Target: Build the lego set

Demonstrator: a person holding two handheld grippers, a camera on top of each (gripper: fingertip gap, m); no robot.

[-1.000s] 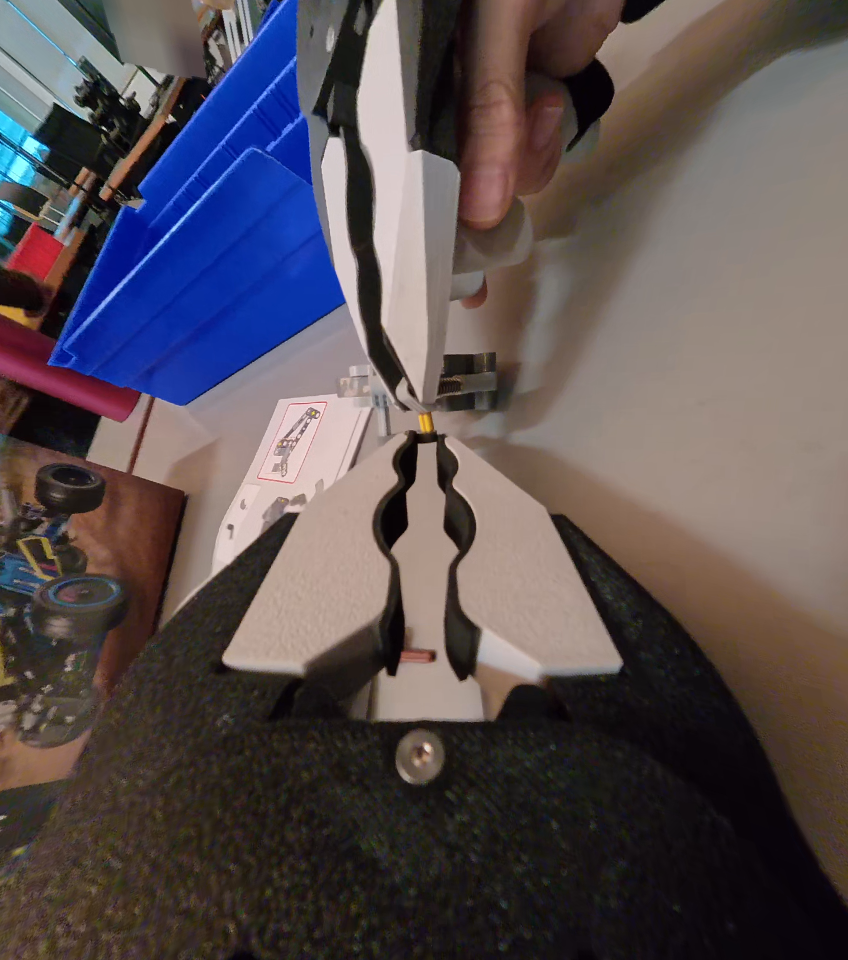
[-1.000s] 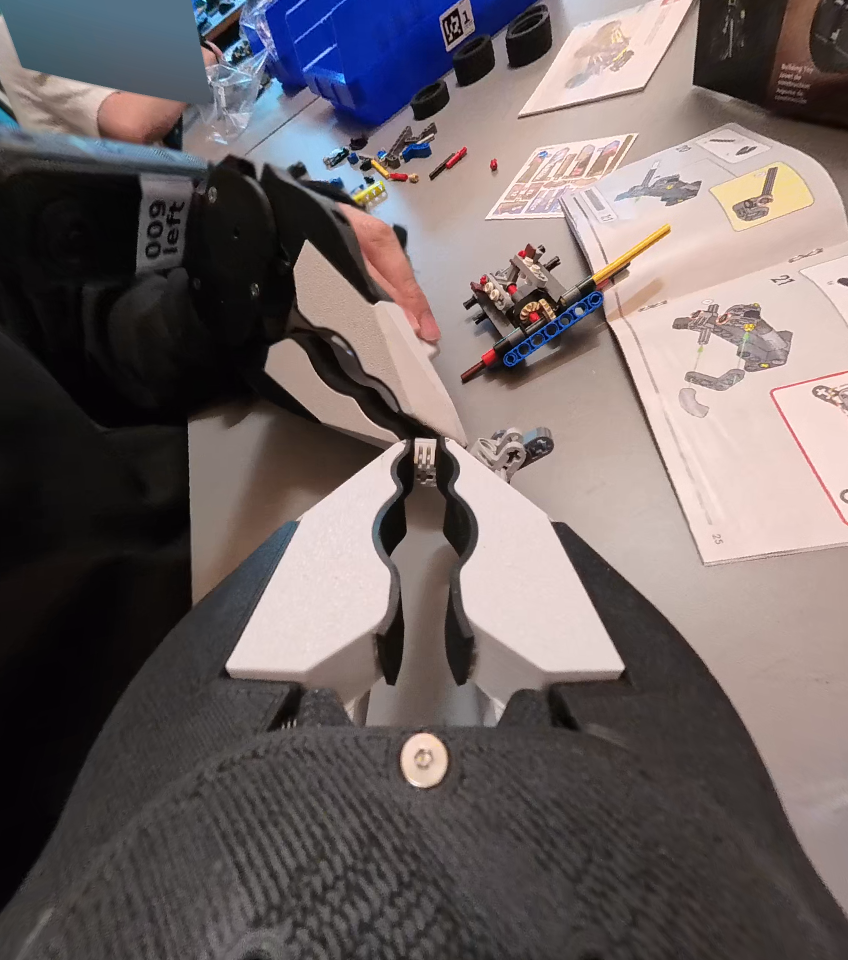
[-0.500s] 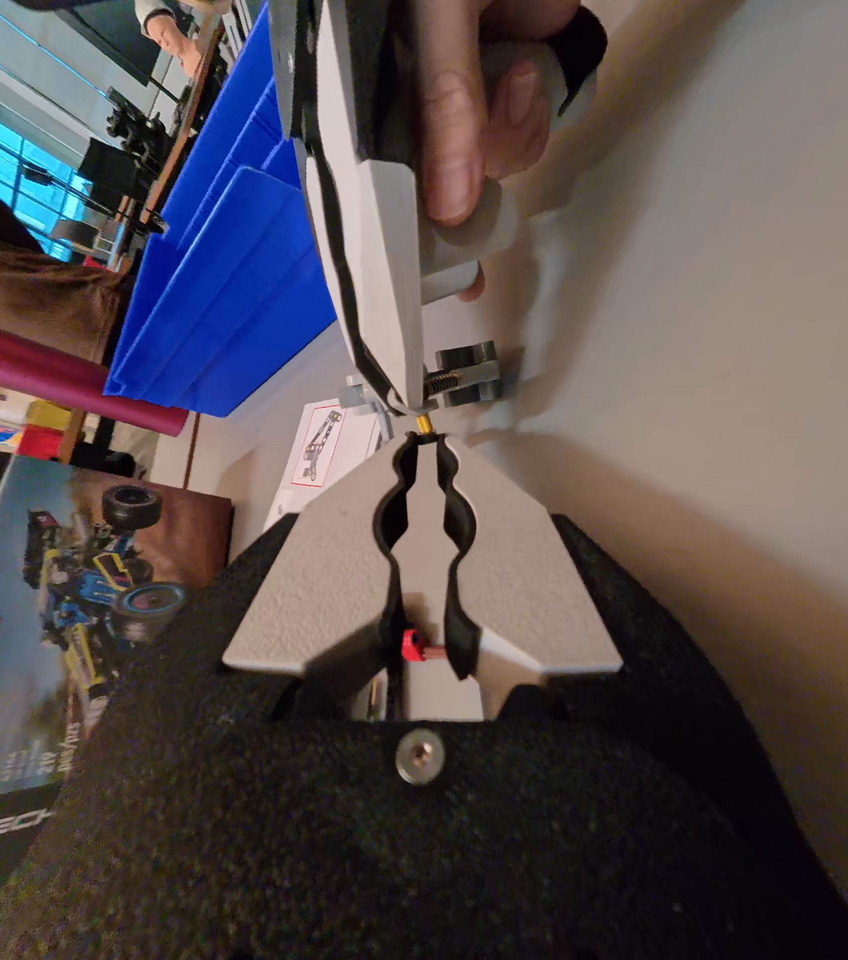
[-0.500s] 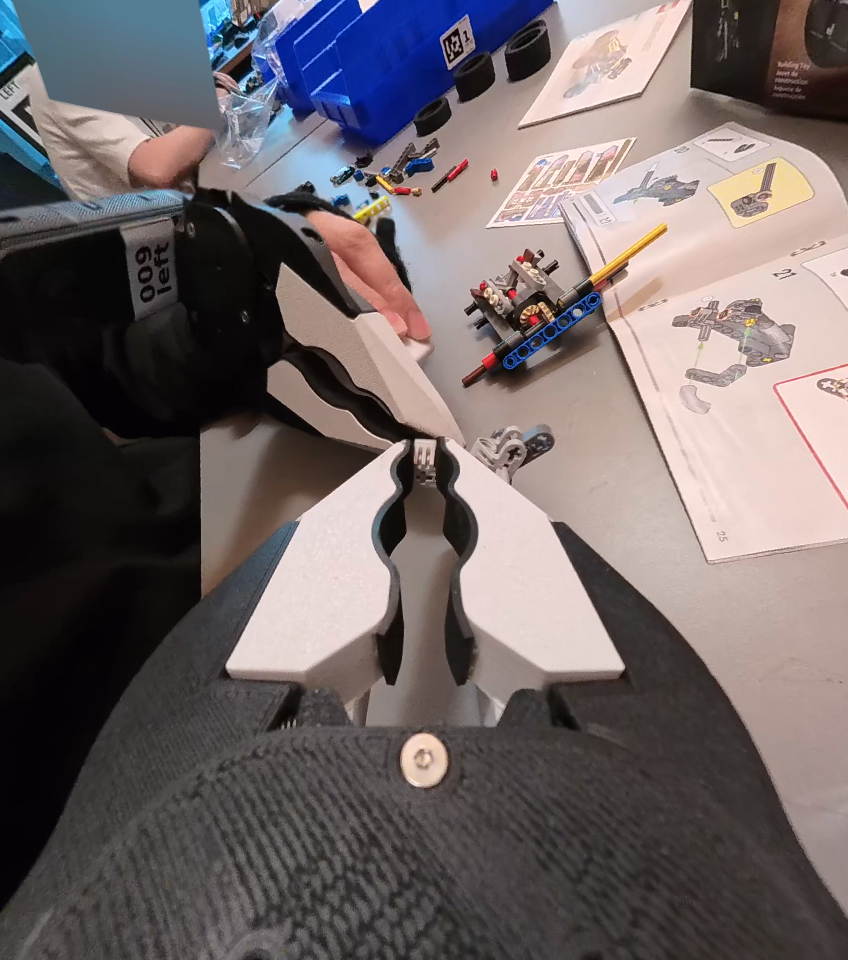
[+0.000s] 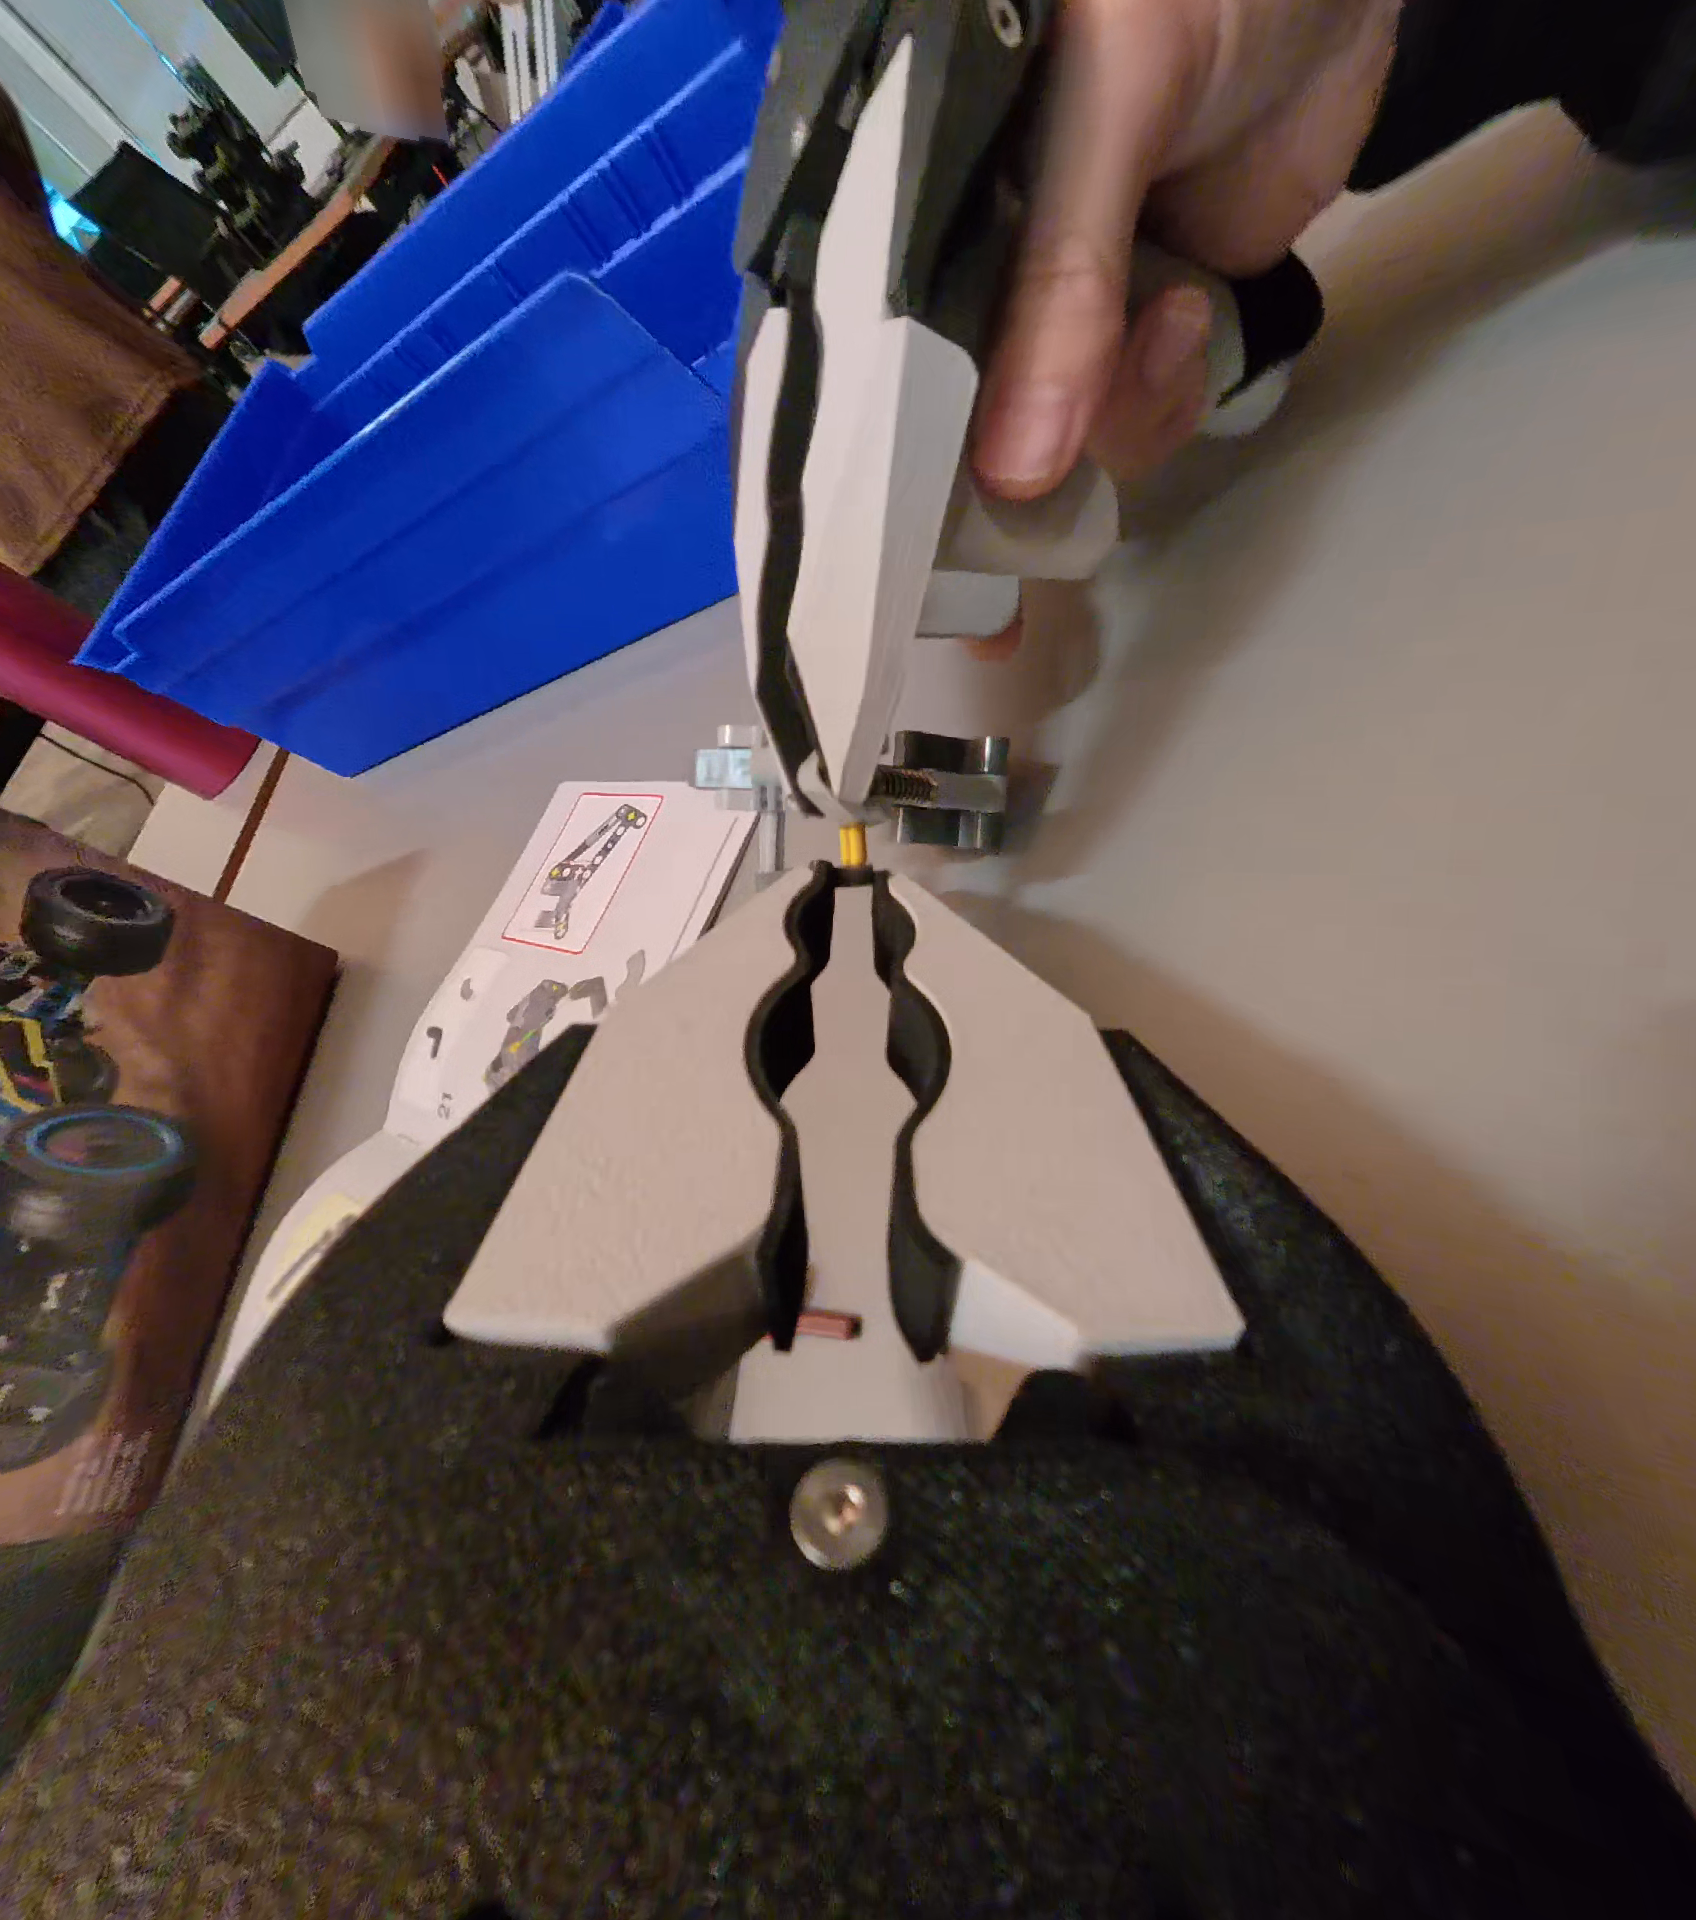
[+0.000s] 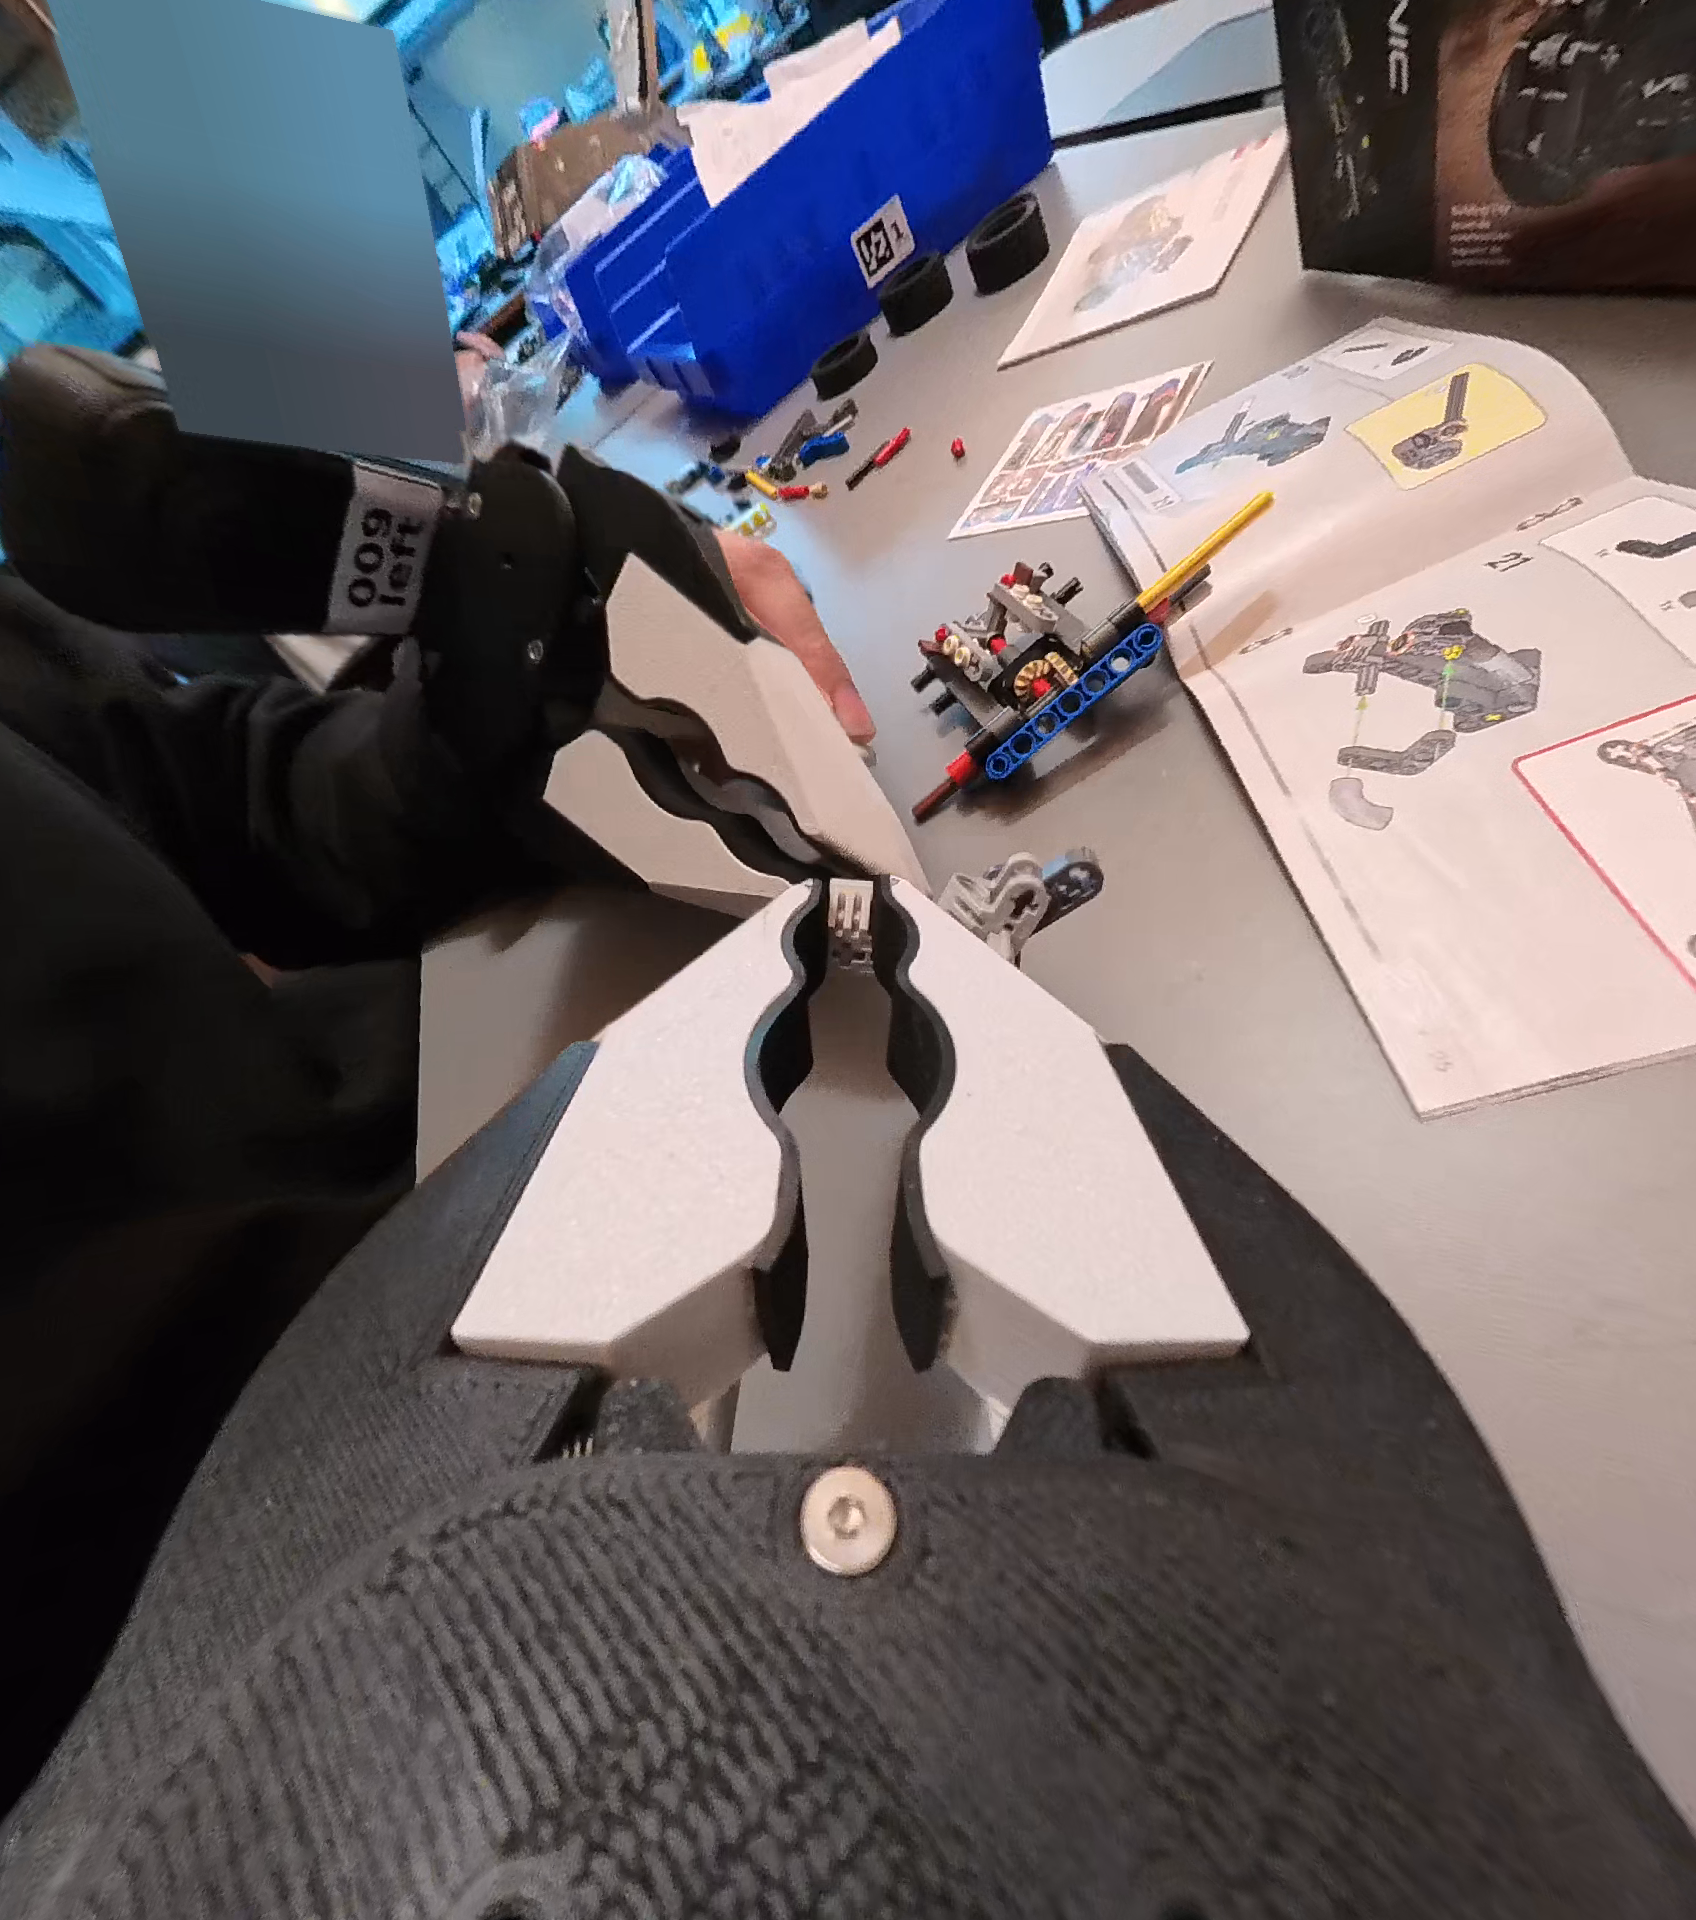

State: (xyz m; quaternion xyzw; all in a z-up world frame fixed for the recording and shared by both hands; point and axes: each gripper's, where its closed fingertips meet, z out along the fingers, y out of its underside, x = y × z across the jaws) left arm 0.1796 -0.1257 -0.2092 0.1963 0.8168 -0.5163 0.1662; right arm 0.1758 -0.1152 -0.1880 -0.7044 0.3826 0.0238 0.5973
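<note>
Grey table [image 6: 1239, 1299]: three black tyres [image 6: 917, 291], left claw [image 5: 849, 883] gripping yellow axle [image 5: 854, 844], right claw [image 6: 849, 904] clamping grey piece [image 6: 849, 923].

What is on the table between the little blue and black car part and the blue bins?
In the right wrist view, loose small pieces lie scattered there, between the car part and the blue bins.

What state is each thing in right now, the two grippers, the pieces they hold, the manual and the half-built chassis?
Left gripper: shut on yellow axle.
Yellow axle: pinched at fingertips, pointing at grey part.
Right gripper: shut on grey part.
Grey part: held off the table.
Manual: open, flat.
Chassis: partly built, resting on table, untouched.
</note>
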